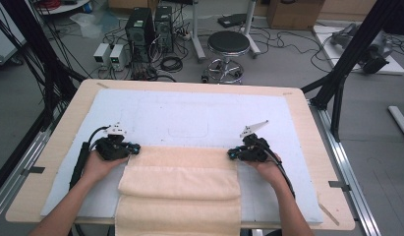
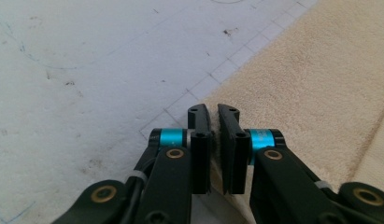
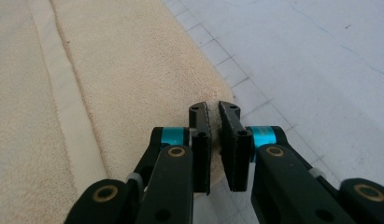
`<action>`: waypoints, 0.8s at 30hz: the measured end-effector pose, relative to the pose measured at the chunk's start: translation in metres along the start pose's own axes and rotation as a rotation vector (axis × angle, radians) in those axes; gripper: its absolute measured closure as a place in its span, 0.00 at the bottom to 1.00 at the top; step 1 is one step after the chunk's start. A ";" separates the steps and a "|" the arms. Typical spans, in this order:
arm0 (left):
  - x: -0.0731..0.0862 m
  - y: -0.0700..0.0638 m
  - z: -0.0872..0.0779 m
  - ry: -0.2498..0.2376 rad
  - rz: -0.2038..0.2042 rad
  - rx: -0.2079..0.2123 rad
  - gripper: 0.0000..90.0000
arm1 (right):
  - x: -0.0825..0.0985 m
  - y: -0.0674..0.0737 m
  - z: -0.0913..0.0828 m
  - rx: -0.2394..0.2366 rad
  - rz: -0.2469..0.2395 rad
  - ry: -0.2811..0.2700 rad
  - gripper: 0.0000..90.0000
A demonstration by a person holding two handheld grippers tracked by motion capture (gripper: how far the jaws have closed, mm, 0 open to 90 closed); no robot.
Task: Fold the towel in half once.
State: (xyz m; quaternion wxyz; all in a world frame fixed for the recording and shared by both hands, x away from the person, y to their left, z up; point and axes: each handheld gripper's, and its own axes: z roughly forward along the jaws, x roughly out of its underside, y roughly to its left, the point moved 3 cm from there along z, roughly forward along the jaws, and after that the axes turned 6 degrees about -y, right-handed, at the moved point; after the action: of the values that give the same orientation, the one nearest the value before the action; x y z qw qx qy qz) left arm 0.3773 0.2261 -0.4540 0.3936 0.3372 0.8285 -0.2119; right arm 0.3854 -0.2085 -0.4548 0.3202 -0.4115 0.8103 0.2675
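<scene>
Pinching the beige towel at mid-frame corners, left gripper and right gripper are clamped thinly; uneven lifting could slip a corner free.

Two bare forearms, no sleeves, no gloves. Left gripper: black body, grey three-cornered plate on top, thick black cable looping back along the forearm. Right gripper: same black build, grey pointed plate raised above it, black cable trailing beside the wrist. Up close on the left gripper: flat black jaws with small screw holes near the tips, turquoise metal collars at each jaw's base, brass-coloured rivets on black link arms, pale cable ties. Right gripper built alike.
</scene>
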 end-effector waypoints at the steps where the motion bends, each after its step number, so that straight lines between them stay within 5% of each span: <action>1: 0.000 0.000 0.000 0.002 0.012 -0.007 0.95 | -0.001 0.000 0.000 -0.001 0.004 0.001 0.94; 8: -0.017 0.009 0.011 -0.024 0.003 -0.102 0.96 | -0.011 -0.012 -0.002 0.050 0.021 0.013 0.96; 18: -0.068 0.043 0.039 -0.058 -0.043 -0.234 0.96 | -0.068 -0.057 -0.009 0.202 0.021 -0.029 0.96; 20: -0.077 0.048 0.042 -0.072 -0.040 -0.247 0.96 | -0.077 -0.066 -0.008 0.237 0.024 -0.044 0.96; 24: -0.083 0.053 0.051 -0.071 -0.043 -0.229 0.95 | -0.075 -0.080 -0.003 0.232 0.072 -0.016 0.93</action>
State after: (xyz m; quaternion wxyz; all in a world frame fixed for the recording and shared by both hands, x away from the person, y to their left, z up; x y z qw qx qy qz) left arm 0.4796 0.1982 -0.4233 0.4541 0.2644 0.8399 -0.1362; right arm 0.4856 -0.2151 -0.4111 0.3622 -0.3403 0.8475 0.1862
